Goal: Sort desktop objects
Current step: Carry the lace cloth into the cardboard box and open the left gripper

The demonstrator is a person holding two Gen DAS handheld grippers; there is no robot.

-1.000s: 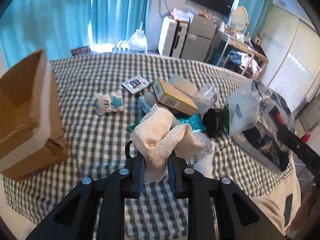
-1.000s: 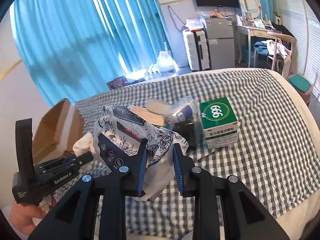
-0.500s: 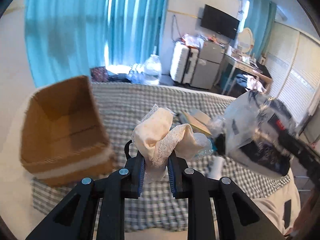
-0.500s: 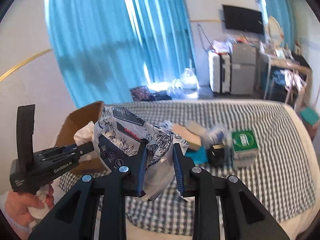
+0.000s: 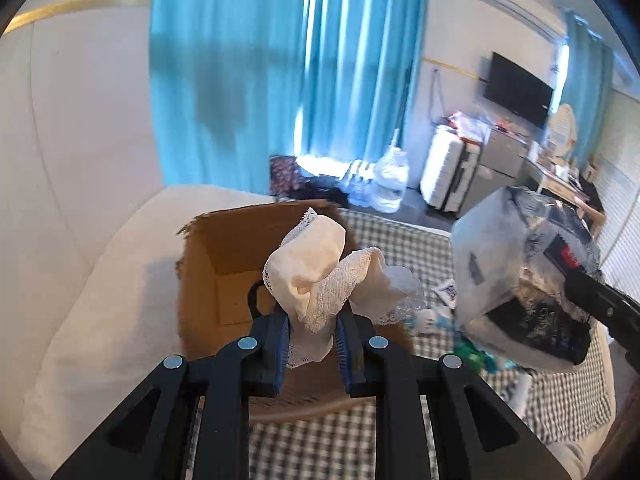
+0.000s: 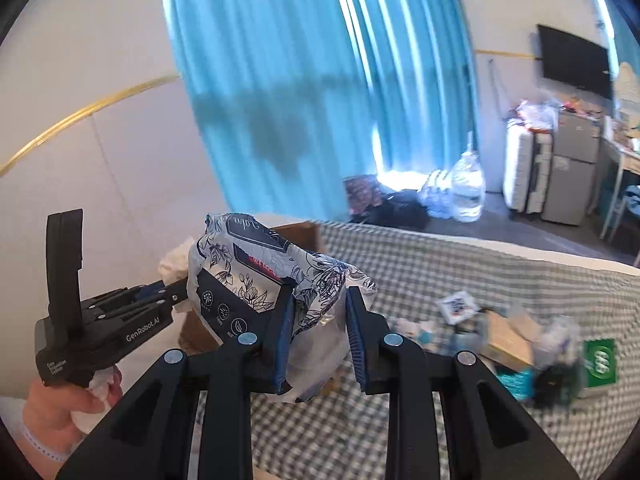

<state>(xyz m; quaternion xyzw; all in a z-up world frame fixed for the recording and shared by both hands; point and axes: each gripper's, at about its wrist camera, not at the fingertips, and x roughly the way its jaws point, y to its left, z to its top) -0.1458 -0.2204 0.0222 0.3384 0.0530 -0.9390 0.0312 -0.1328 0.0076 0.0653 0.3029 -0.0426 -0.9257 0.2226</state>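
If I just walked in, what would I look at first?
Probably the cream lacy cloth pinched in the left gripper, held up right in front of the open cardboard box. Next, the crinkly flower-print plastic packet clamped in the right gripper above the checked cover. Behind both hang big bright blue curtains.

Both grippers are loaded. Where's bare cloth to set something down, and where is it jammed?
Bare checked cloth runs beyond the clutter toward the far edge, and more lies in front of the right gripper. The cardboard box shows a bare floor. It is crowded around the green box and tan carton.
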